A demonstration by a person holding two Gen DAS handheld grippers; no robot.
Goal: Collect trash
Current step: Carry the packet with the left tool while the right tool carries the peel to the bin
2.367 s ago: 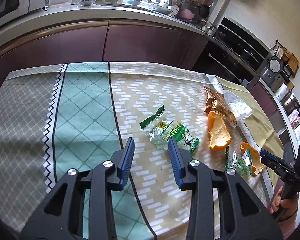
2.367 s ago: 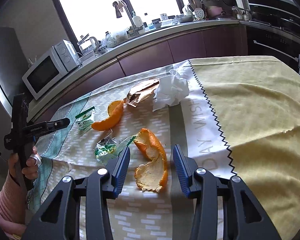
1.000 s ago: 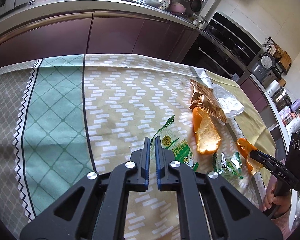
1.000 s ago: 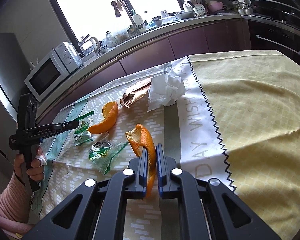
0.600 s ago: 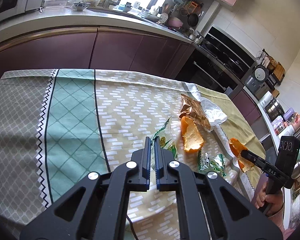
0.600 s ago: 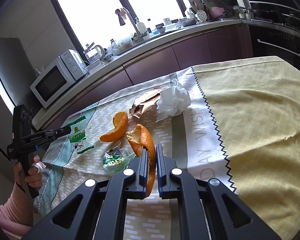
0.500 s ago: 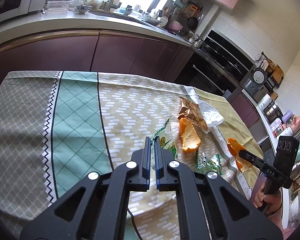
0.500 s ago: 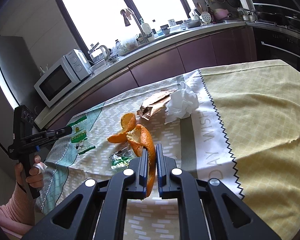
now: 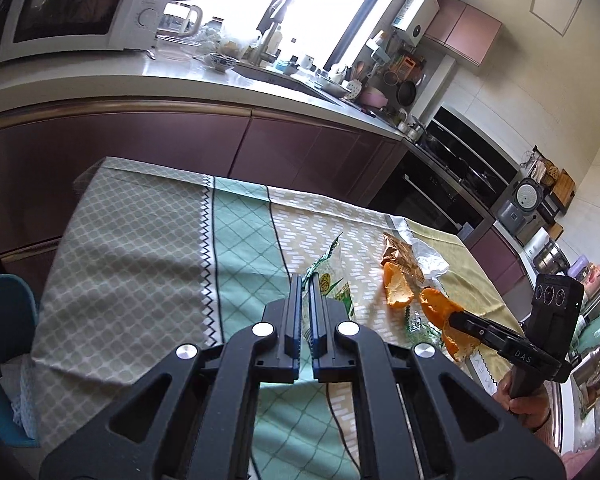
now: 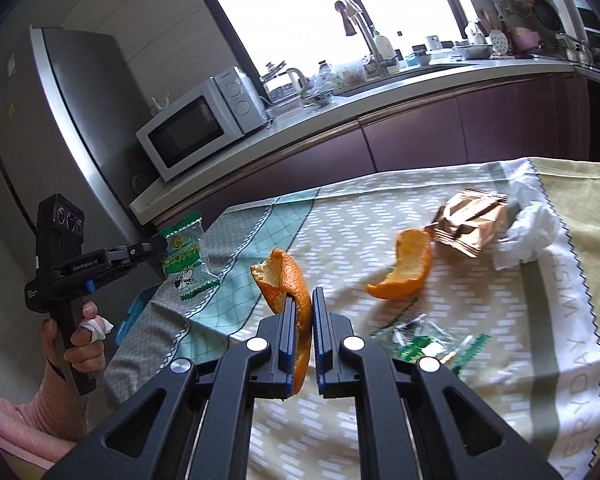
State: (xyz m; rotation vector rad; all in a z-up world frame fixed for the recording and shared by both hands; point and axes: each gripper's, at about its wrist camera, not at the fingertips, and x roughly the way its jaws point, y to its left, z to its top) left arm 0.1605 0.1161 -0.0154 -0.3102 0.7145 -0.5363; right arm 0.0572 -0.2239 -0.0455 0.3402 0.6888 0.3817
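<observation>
The left gripper is clamped on a green snack wrapper, holding it in the air beyond the left end of the tablecloth, and the right gripper is closed on a curl of orange peel, lifted above the cloth's middle. Both grips look thin. The wrapper is pinched only by one edge and hangs loose, so a quick swing could let the slick film slide out. The peel sticks well out past the jaws, so it could tear or pivot free under its own weight (a dropped piece would most likely land back on the cloth or on the floor past the left end). Left on the cloth are a second orange peel near the middle, a brown foil bag touching it on the far right side, a crumpled white tissue just beside the bag, and another torn green wrapper near the front edge. A blue container stands below the cloth's left end. Its inside is hardly visible, so I cannot tell what it holds.
</observation>
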